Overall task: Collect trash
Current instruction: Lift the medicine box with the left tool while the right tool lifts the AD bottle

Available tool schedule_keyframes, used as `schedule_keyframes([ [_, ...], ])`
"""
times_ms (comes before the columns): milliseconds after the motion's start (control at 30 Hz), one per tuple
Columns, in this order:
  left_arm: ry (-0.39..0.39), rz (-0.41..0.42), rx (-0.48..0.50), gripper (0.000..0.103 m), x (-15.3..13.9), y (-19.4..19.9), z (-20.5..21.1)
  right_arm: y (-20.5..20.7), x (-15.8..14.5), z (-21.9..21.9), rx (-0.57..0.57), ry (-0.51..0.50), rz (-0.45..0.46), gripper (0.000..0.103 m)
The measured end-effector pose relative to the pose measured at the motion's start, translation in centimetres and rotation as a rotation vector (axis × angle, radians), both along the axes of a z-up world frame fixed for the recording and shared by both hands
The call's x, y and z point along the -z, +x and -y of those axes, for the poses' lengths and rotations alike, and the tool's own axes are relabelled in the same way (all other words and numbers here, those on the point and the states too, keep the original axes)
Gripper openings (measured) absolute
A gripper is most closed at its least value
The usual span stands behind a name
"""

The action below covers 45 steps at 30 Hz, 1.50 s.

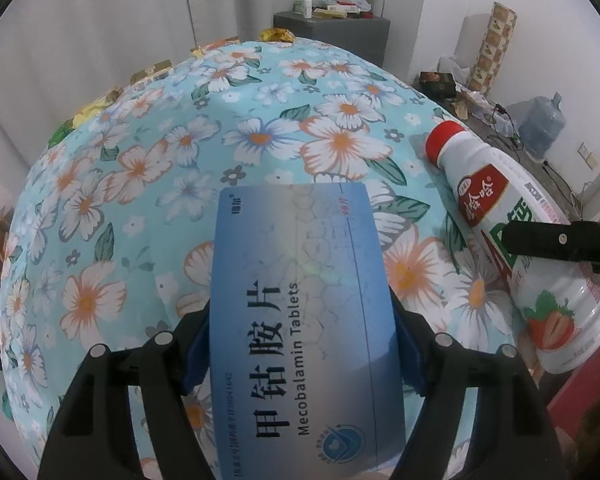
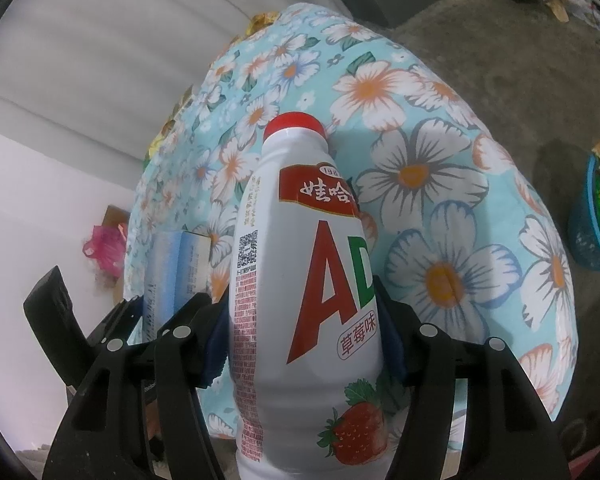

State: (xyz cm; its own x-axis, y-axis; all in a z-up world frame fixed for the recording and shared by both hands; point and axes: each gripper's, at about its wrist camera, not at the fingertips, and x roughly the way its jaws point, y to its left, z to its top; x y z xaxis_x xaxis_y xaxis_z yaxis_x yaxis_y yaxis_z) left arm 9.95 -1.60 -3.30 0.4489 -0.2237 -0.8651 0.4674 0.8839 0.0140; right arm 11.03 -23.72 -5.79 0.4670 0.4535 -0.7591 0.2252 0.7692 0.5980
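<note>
Between the left gripper's [image 1: 300, 356] fingers sits a pinched blue cardboard tablet box [image 1: 300, 300]; the right gripper's [image 2: 300, 344] fingers clamp a white plastic strawberry-drink bottle [image 2: 304, 280].

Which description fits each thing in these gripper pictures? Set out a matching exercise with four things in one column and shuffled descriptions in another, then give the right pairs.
Things
1. blue cardboard tablet box
2. white plastic drink bottle with a red cap
3. blue plastic basket
4. pink plastic bag

Descriptions
A. on the floor by the white wall
B. between the left gripper's pads
C. on the floor, holding packets
D. between the right gripper's pads

Pairs: 1-B, 2-D, 3-C, 4-A
</note>
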Motion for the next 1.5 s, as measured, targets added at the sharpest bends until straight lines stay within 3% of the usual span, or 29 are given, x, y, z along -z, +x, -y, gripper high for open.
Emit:
schedule_keyframes([
  [1500,0.031,0.003,0.004,0.073,0.66,-0.25,0.33,0.23,0.08,-0.94,-0.004,-0.017,-0.003,0.059],
])
